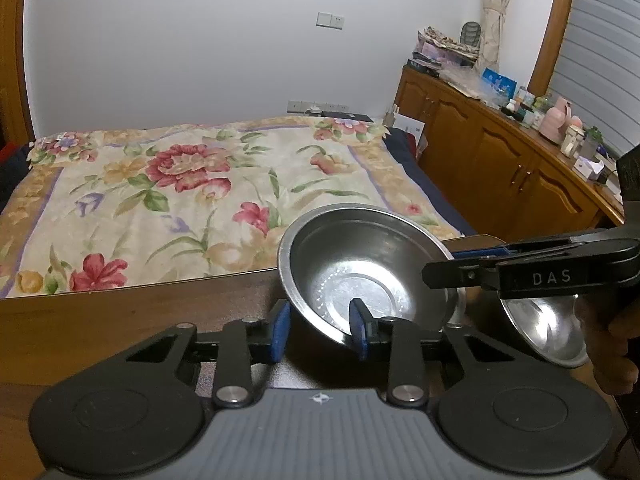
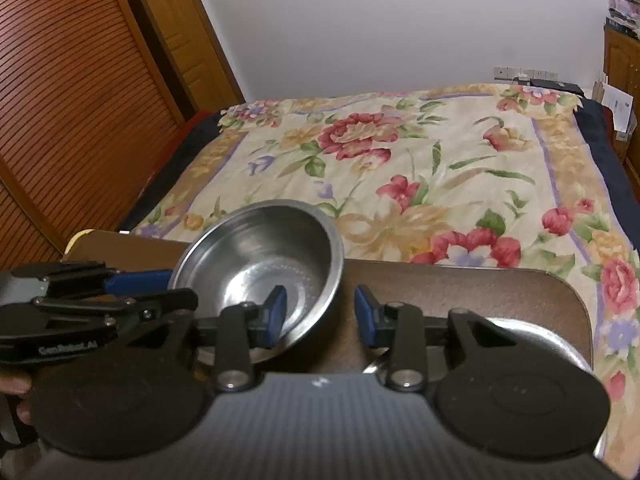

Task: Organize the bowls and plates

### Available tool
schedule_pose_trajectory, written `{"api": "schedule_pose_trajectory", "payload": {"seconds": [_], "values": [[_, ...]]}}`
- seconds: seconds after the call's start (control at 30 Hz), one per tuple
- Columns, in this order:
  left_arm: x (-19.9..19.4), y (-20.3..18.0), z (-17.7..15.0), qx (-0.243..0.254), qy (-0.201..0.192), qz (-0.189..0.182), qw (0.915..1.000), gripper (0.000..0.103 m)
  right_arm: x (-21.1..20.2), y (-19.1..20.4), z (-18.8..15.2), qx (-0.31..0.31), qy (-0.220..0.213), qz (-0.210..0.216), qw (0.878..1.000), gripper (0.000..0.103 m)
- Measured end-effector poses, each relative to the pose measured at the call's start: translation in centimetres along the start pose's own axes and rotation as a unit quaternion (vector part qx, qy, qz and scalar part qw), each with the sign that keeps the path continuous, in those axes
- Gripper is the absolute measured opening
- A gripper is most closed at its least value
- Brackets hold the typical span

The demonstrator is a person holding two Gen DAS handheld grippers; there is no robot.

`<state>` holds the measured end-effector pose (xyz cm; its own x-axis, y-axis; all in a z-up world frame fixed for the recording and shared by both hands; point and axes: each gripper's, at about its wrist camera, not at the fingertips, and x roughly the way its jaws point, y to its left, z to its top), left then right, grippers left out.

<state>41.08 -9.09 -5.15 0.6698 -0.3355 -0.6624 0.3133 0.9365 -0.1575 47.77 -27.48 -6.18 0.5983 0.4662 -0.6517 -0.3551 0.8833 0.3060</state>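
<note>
The steel bowl [image 1: 360, 276] sits tipped on the near part of the counter [image 1: 120, 320], its open side facing the cameras and its lower rim nearest the tools. The left tool [image 1: 318, 320] stands about half open and straddles that rim - one blue pad inside the bowl, the other just beside the outer wall - with no clamp on the metal visible. The right tool [image 2: 320, 304] is also partly open: its left pad is inside the bowl, while its right pad stands clear of the wall, so it holds nothing.

The step in hand looks like taking hold of the bowl by its rim. To do it well, each tool should probably seat deeper over the edge before closing; thin polished steel is likely to slip or pivot in a shallow pinch. A second steel bowl [image 1: 540, 328] lies close on the right - a plausible place to nest this one.

The counter is dark brown with a rounded corner. Beyond it lies a bed [image 1: 180, 184] under a floral quilt, with a cluttered wooden cabinet [image 1: 480, 152] to the right, a louvred wooden door [image 2: 60, 100] to the left and a white wall behind.
</note>
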Motion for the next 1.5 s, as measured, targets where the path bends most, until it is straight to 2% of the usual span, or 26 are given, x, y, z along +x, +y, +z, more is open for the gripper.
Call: {"api": "schedule_pose_trajectory", "payload": {"seconds": [0.1, 0.17, 0.23, 0.4, 0.67, 1.07, 1.5], "values": [[0.0, 0.0, 0.0, -0.001, -0.001, 0.000, 1.0000, 0.032, 0.1, 0.2, 0.0, -0.001, 0.002, 0.002, 1.000, 0.038], [0.1, 0.2, 0.0, -0.003, -0.002, 0.000, 1.0000, 0.030, 0.2, 0.3, 0.0, -0.003, 0.003, 0.002, 1.000, 0.035], [0.1, 0.2, 0.0, -0.001, -0.001, 0.003, 1.0000, 0.029, 0.3, 0.5, -0.1, -0.006, 0.006, 0.005, 1.000, 0.027], [-0.1, 0.2, 0.0, 0.007, 0.002, 0.008, 0.9999, 0.027, 0.2, 0.7, -0.3, -0.008, 0.005, 0.002, 1.000, 0.023], [-1.7, -0.3, 0.2, 0.011, -0.003, 0.012, 0.9999, 0.027, -1.2, 1.2, -0.4, -0.007, -0.001, 0.005, 1.000, 0.022], [-6.5, -2.2, 0.4, 0.016, -0.028, -0.001, 0.9995, 0.027, -5.5, 2.6, -0.6, -0.006, -0.019, -0.003, 1.000, 0.023], [-11.4, -4.1, -1.1, 0.033, -0.042, -0.009, 0.9985, 0.027, -9.7, 4.2, -2.3, 0.000, -0.032, -0.007, 0.999, 0.023]]}}
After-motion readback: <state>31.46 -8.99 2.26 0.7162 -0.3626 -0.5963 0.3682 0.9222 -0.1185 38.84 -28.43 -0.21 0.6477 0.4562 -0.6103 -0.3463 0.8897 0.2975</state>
